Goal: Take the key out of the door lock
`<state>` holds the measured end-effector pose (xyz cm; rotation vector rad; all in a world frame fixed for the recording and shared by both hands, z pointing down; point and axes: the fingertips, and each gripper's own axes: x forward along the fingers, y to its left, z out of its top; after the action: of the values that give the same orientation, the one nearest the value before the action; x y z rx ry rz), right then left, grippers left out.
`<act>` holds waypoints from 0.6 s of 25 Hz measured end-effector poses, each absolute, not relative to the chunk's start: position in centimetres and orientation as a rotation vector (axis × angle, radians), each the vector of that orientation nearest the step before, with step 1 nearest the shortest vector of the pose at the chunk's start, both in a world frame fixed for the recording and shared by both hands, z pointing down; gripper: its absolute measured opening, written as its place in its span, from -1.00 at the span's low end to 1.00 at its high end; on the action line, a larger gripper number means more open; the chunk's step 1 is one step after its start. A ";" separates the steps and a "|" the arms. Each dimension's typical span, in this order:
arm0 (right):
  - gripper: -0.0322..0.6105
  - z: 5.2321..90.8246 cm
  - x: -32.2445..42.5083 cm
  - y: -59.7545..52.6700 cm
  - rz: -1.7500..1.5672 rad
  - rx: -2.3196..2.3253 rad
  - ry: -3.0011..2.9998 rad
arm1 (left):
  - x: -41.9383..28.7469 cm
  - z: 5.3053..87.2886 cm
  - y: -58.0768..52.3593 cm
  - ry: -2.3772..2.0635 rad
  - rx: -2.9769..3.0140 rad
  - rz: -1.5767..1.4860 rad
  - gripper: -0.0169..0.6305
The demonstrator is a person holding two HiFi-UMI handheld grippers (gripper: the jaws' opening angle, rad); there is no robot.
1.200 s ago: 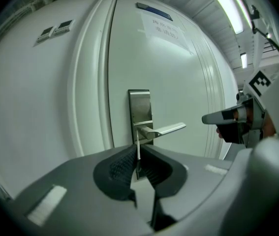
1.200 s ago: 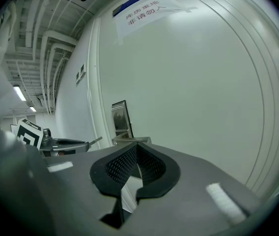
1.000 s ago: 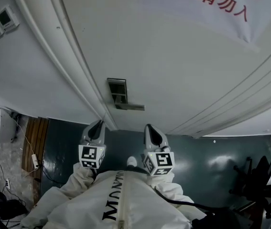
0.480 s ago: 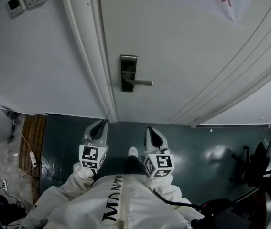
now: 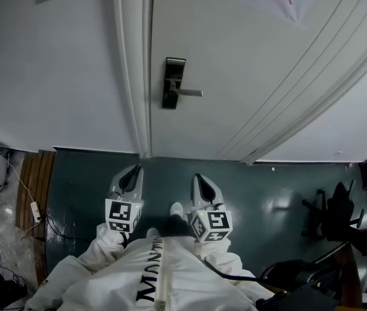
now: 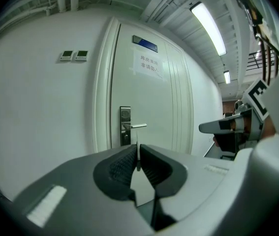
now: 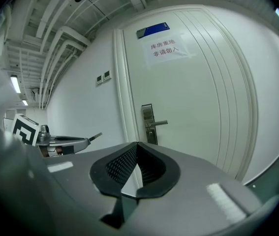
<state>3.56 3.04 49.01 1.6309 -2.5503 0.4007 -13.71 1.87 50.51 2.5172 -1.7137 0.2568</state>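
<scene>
Slip of the key (image 6: pixel 138 154) is the main danger: the left claw (image 5: pixel 133 171) is closed on only a thin pale blade, seemingly the key seen edge-on, well apart from the door lock (image 5: pixel 173 83), so a jolt can drop it. The right claw (image 5: pixel 199 179) is closed and empty.

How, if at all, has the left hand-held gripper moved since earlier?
Yes, back from the door: the left hand-held gripper, earlier at the door frame's foot, now has floor between.
</scene>
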 end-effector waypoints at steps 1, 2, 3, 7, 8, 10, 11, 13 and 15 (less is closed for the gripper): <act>-0.90 48.7 3.6 3.2 0.390 1.628 -2.554 | -13.5 50.2 2.2 -1.715 2.523 0.248 -0.88; -0.90 48.5 3.7 3.3 0.380 1.625 -2.558 | -13.3 49.9 2.5 -1.719 2.528 0.240 -0.88; -0.90 48.3 3.7 3.3 0.372 1.619 -2.563 | -13.2 49.7 2.6 -1.724 2.530 0.234 -0.88; -0.90 47.9 3.6 2.8 0.345 1.571 -2.587 | -12.7 49.3 2.3 -1.758 2.513 0.238 -0.88; -0.90 47.8 3.7 2.5 0.339 1.562 -2.593 | -12.6 49.3 2.1 -1.766 2.507 0.243 -0.88; -0.90 47.5 4.2 2.1 0.332 1.552 -2.604 | -12.1 48.9 1.7 -1.778 2.503 0.247 -0.88; -0.90 47.4 4.5 1.9 0.330 1.548 -2.610 | -11.7 48.6 1.6 -1.781 2.506 0.246 -0.88; -0.90 47.4 5.1 1.6 0.331 1.545 -2.618 | -11.0 48.3 1.3 -1.785 2.510 0.251 -0.88; -0.90 47.4 5.7 1.3 0.336 1.546 -2.623 | -10.4 48.5 1.2 -1.790 2.505 0.259 -0.88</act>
<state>5.73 1.35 47.40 1.5458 -2.6230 0.3365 -10.41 1.18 48.46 2.5050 -1.7902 0.2593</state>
